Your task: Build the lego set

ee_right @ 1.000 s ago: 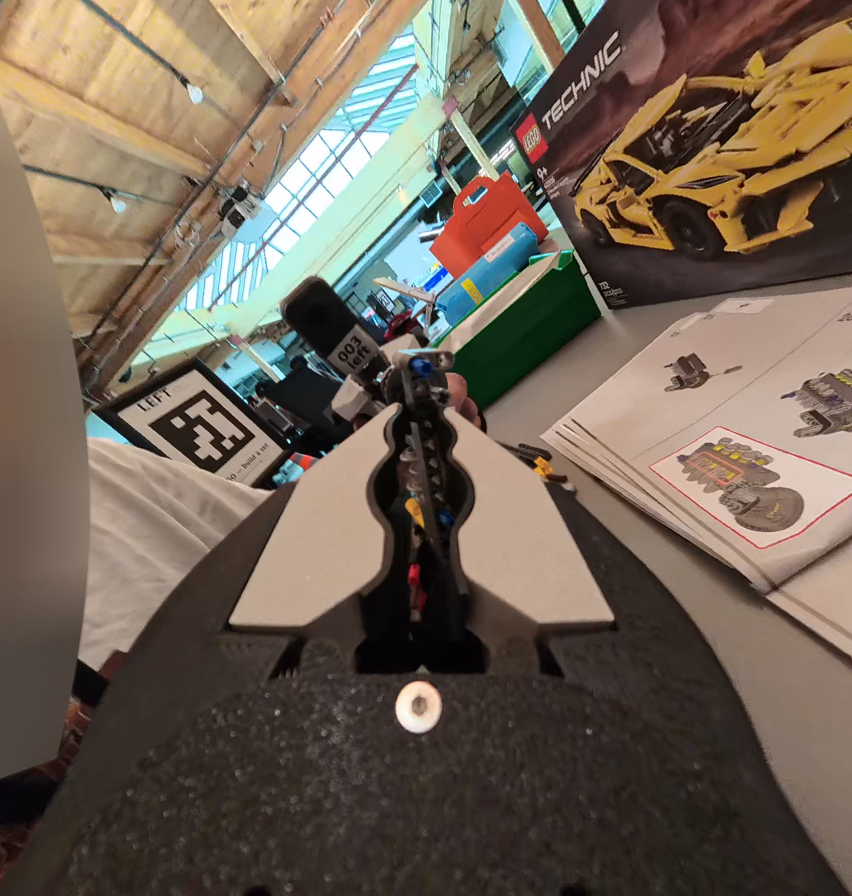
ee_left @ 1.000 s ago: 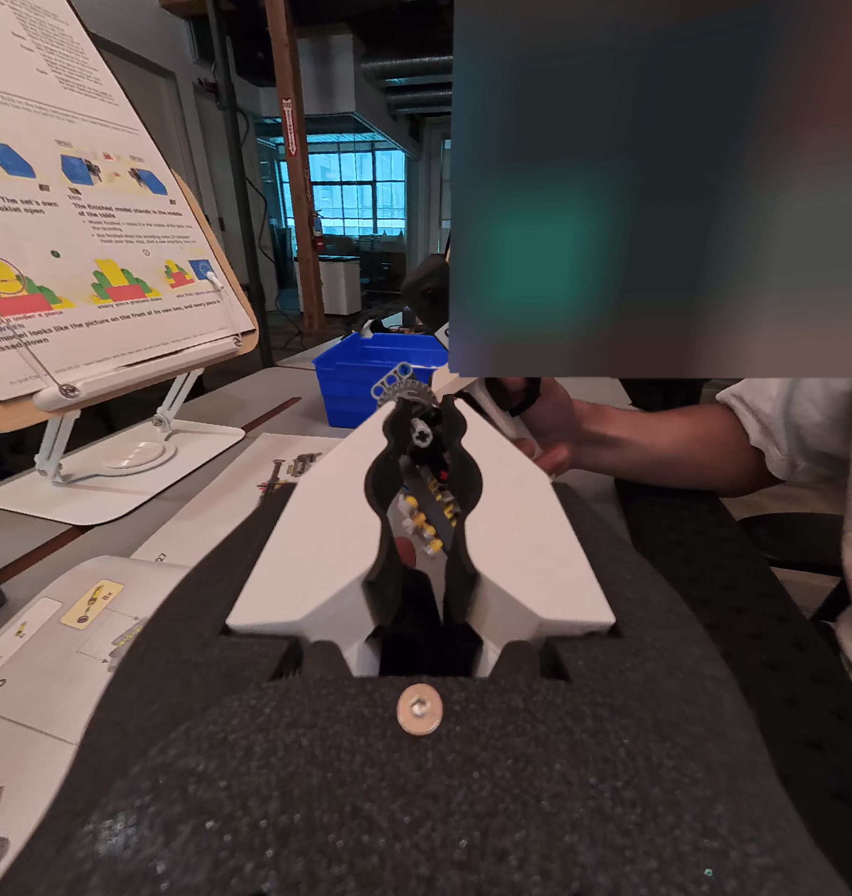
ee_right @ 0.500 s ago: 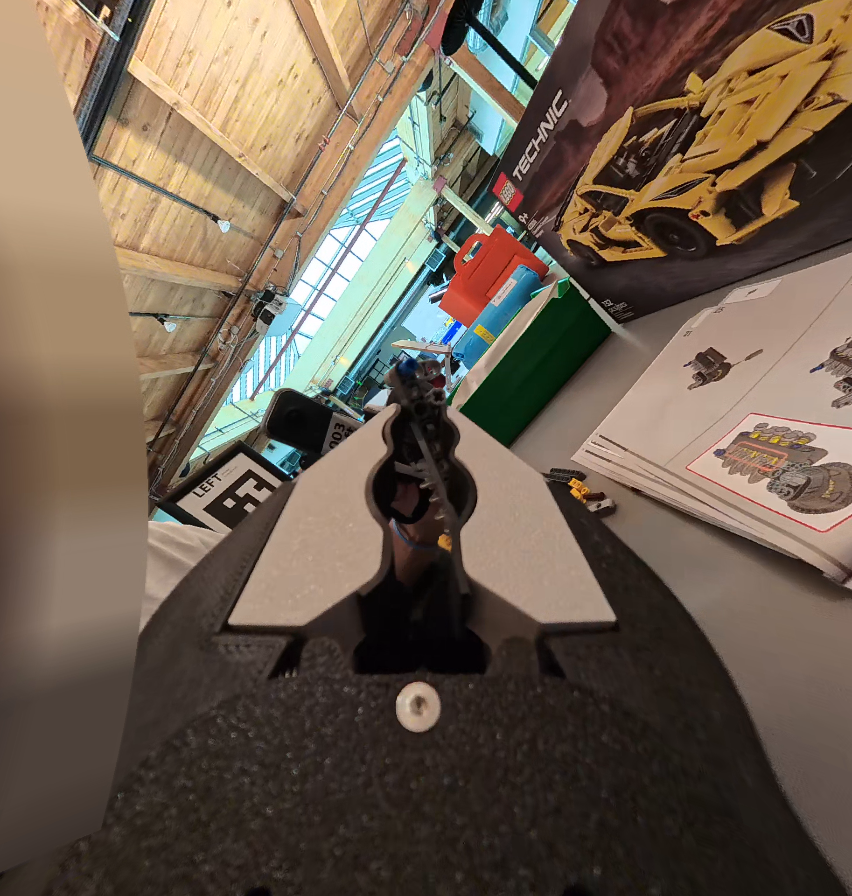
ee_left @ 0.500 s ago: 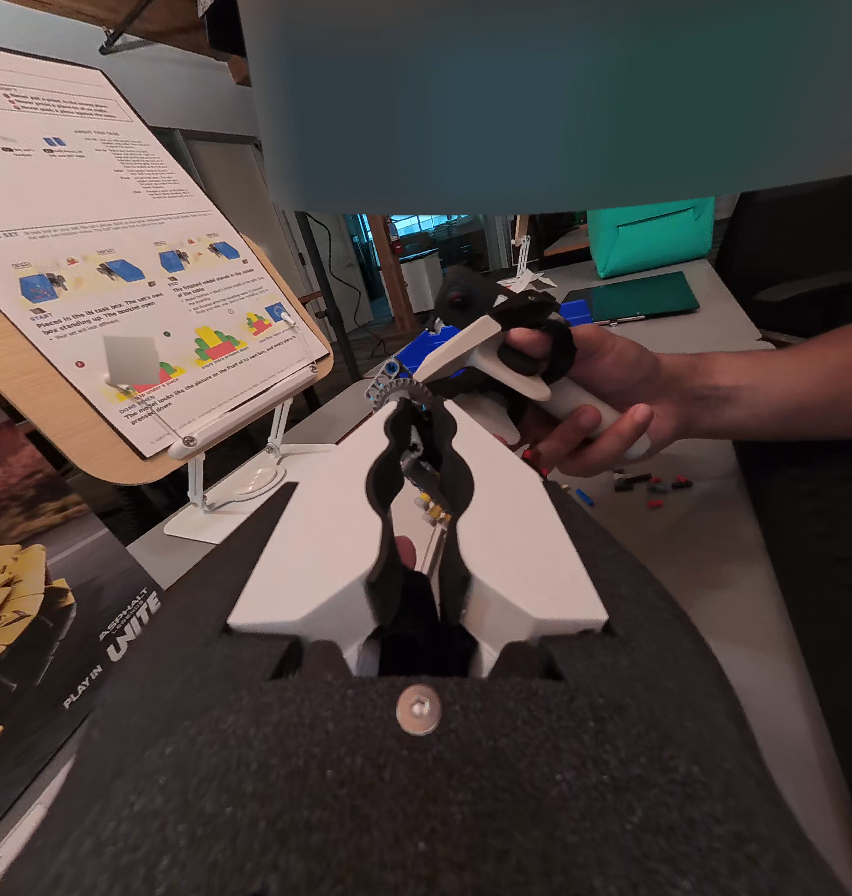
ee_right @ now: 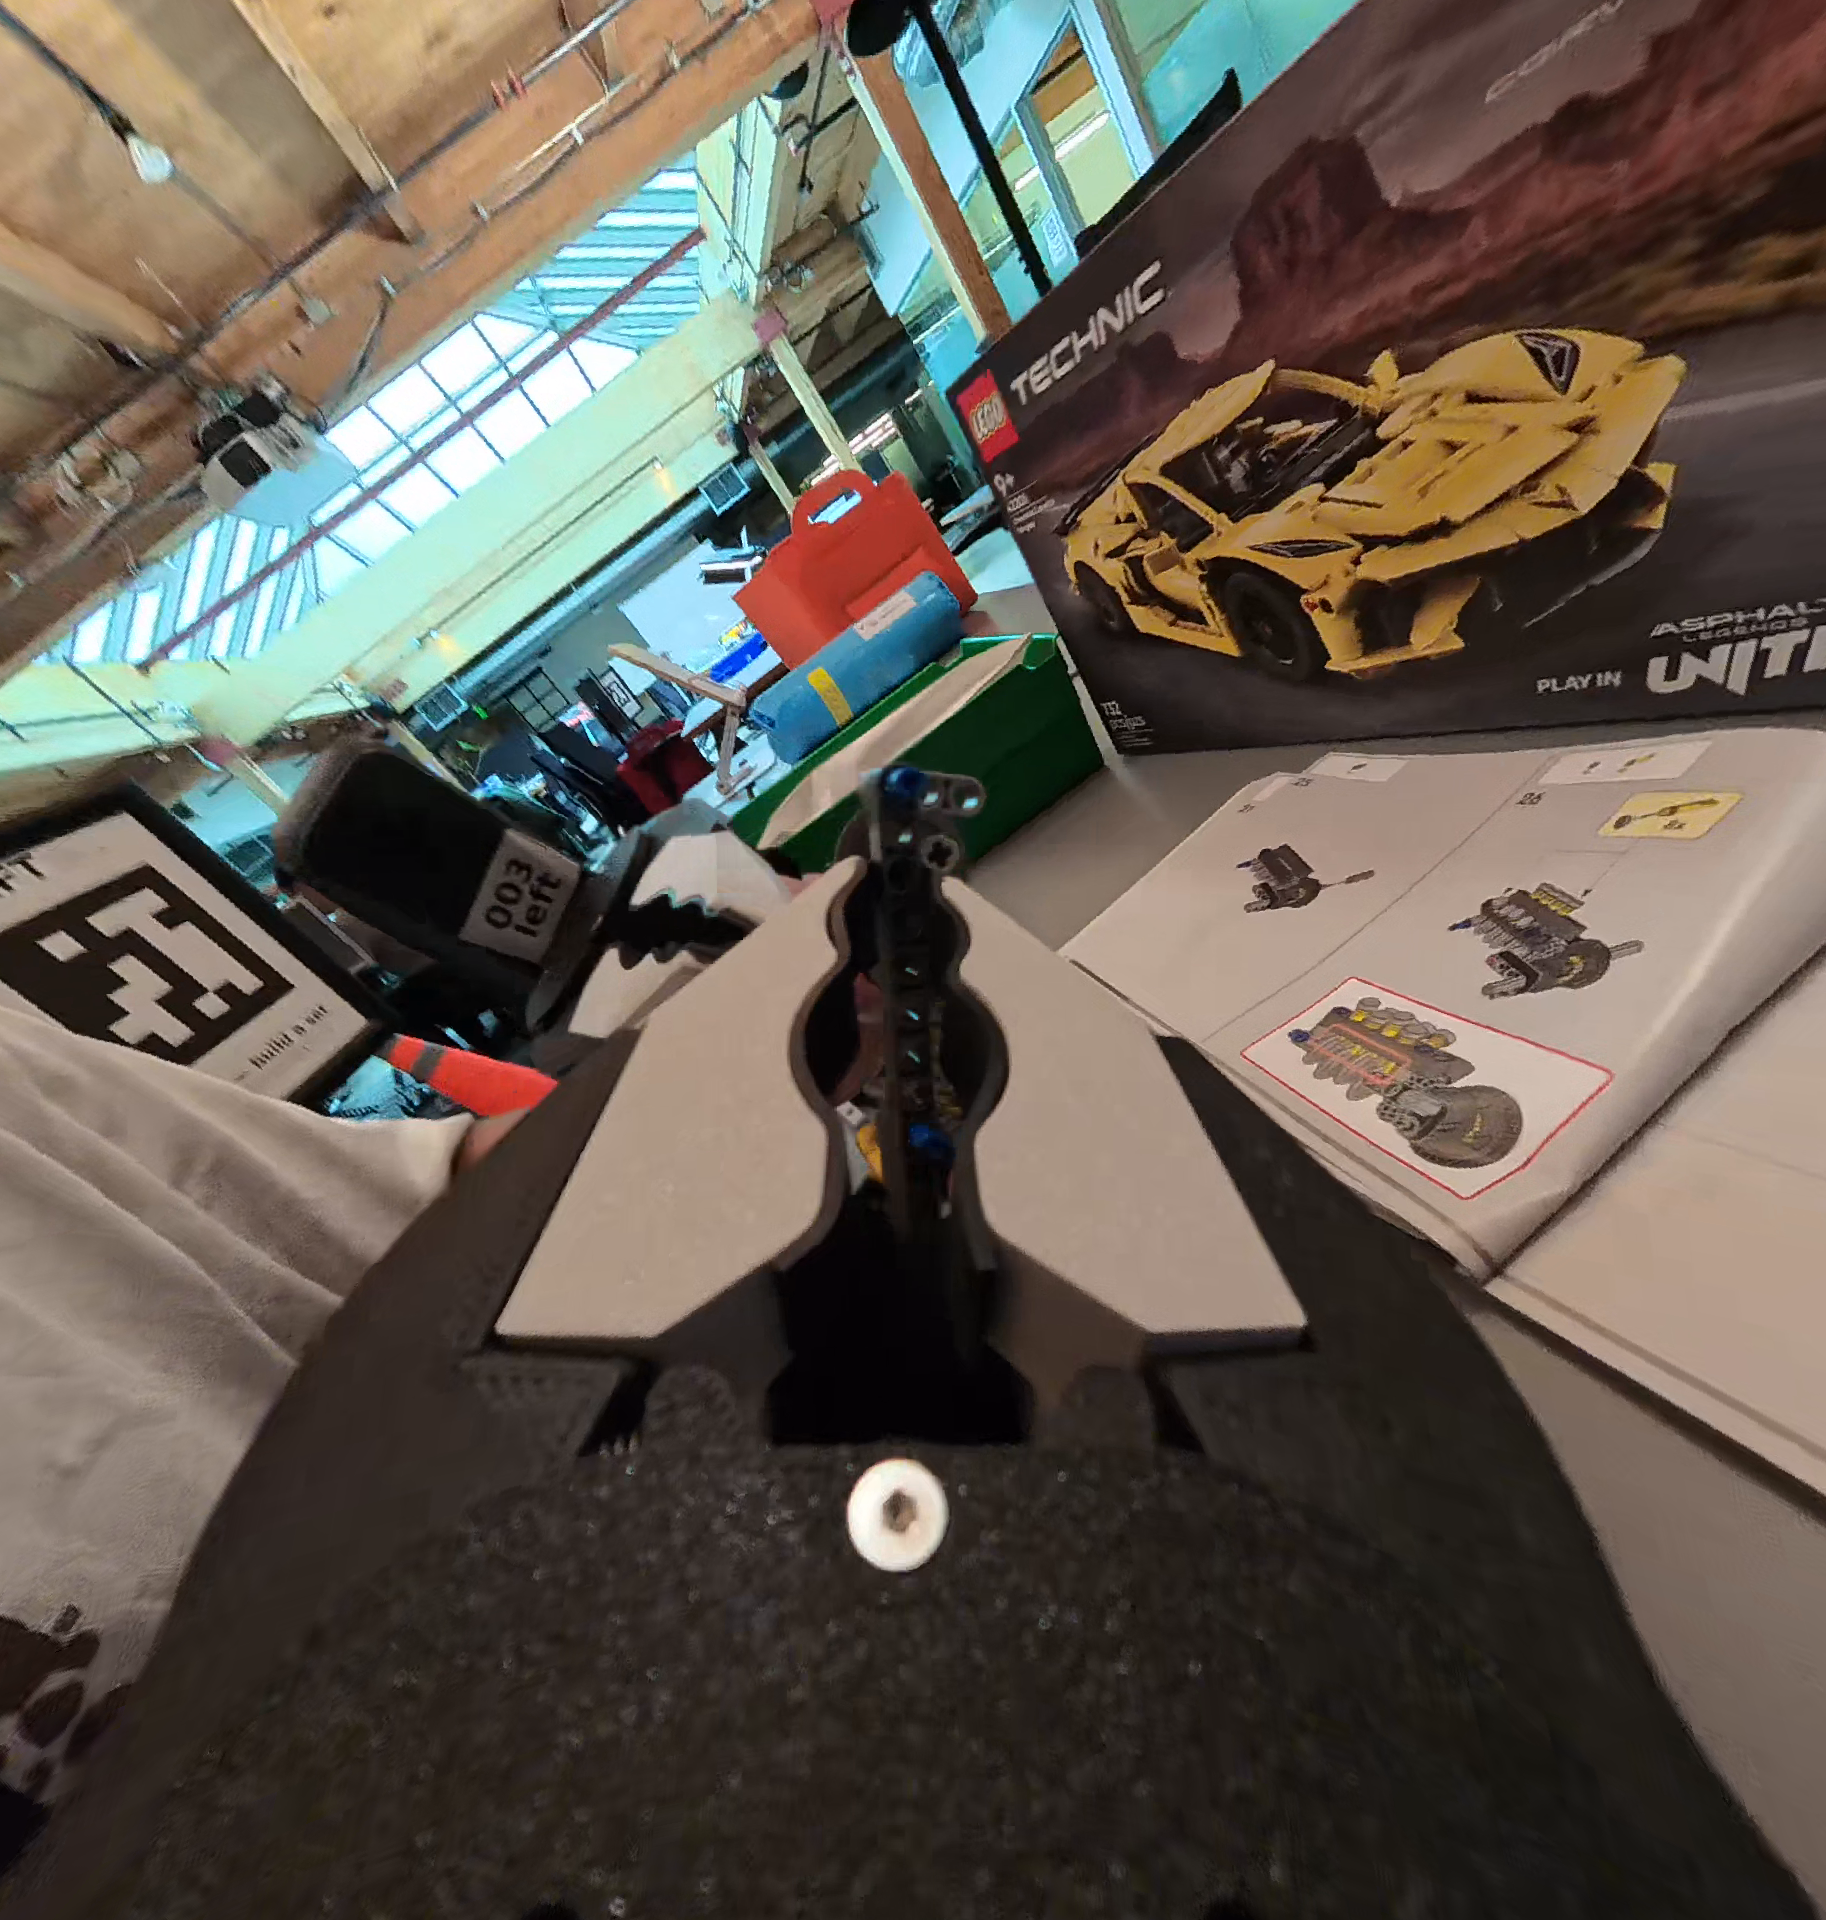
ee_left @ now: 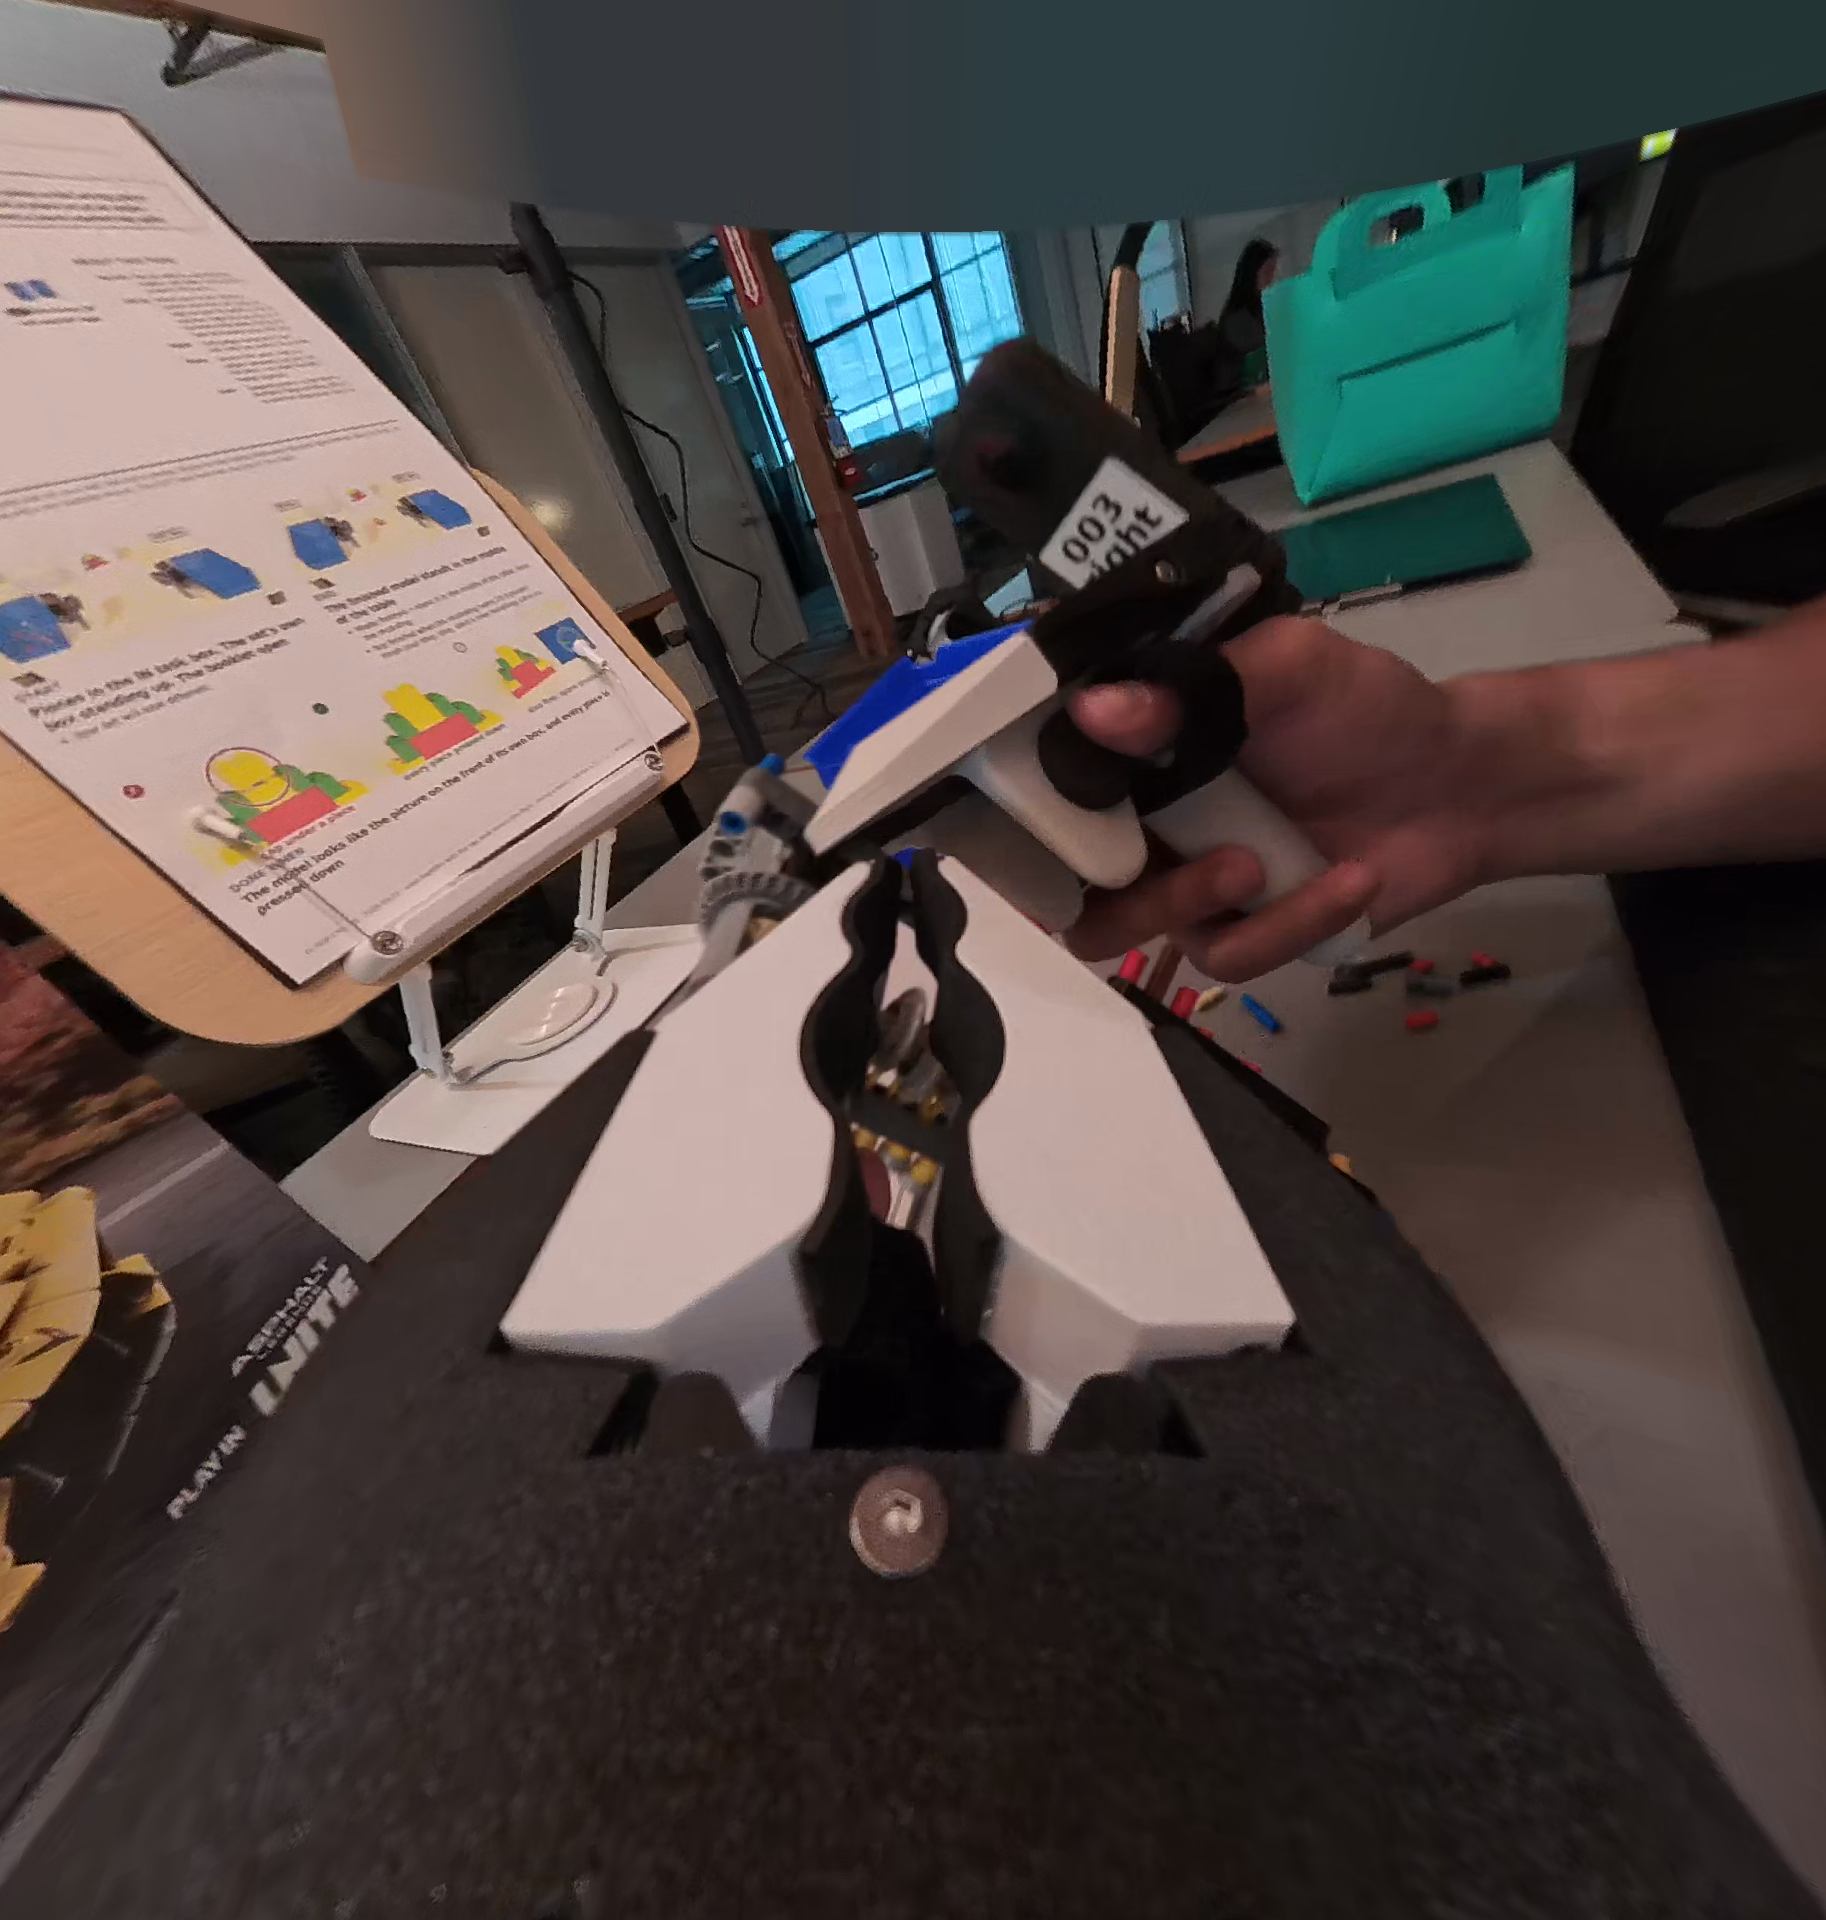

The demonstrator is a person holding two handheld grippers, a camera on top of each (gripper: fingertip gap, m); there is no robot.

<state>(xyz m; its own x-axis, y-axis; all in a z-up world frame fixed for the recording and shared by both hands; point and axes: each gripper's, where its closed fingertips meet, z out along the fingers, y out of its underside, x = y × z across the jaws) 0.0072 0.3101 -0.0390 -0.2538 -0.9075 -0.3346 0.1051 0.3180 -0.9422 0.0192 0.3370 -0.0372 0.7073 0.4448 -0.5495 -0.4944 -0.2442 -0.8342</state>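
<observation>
My left gripper [ee_left: 904,868] is shut on a partly built lego assembly [ee_left: 904,1086] with grey and yellow parts showing between its black pads. A grey gear [ee_left: 748,888] with blue pins sticks out just past its tips on the left. My right gripper [ee_right: 898,883] is shut on a black pin-hole beam [ee_right: 914,997] with blue pins, standing upright between its jaws. In the left wrist view the right gripper [ee_left: 831,821], held by a hand [ee_left: 1304,810], meets the gear end. In the right wrist view the left gripper [ee_right: 680,920] sits just left of the beam.
An instruction sheet on a tilted stand [ee_left: 265,623] is at the left. The lego box [ee_right: 1408,468] stands behind an open booklet [ee_right: 1460,987]. A green bin [ee_right: 940,769] is beyond. Several loose small pieces [ee_left: 1408,987] lie on the grey table [ee_left: 1511,1195] under the hand. Left and right tips are no more than a few centimetres apart.
Both grippers stay shut on the lego parts. The left view has swung left towards the stand and box. The right gripper has rolled more level, and its body now shows higher in the left view.
</observation>
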